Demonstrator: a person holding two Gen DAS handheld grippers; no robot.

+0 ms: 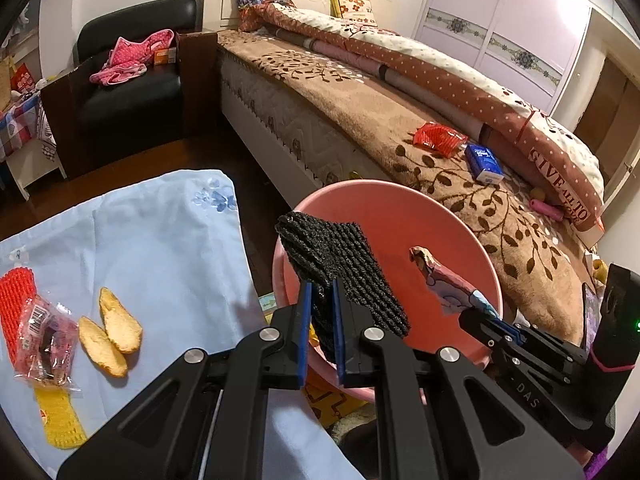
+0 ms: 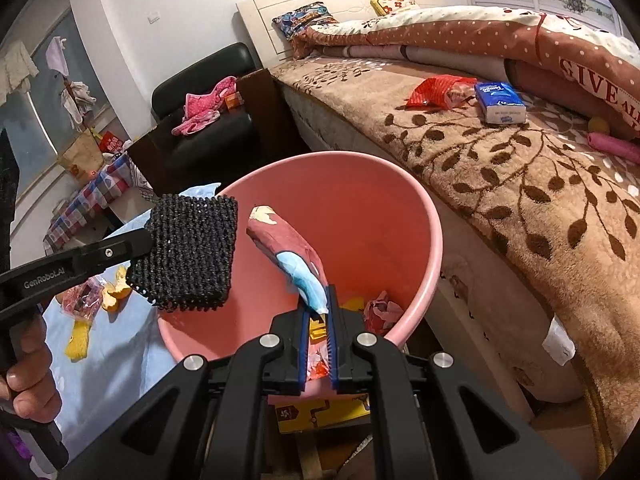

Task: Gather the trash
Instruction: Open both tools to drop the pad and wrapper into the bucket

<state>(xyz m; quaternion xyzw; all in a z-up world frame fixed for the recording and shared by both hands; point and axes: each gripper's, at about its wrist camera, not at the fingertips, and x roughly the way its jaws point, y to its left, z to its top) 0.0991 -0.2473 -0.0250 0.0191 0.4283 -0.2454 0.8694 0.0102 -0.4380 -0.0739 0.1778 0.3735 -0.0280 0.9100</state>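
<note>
Black foam net [image 1: 344, 264] clamped in left gripper [image 1: 323, 284], crumpled wrapper [image 2: 294, 256] pinched by right gripper [image 2: 319, 300], both over pink bin [image 2: 400, 216]

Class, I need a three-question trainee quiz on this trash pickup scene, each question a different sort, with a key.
1. True or false: the left gripper is shut on a black foam net.
2. What does the right gripper hold? A) wrapper B) peel C) tissue pack
3. Fill in: both items hang over the pink ____.

Key: 1 true. 2 A, a crumpled wrapper; the tissue pack lies on the bed and the peels on the blue cloth. 3 bin.
</note>
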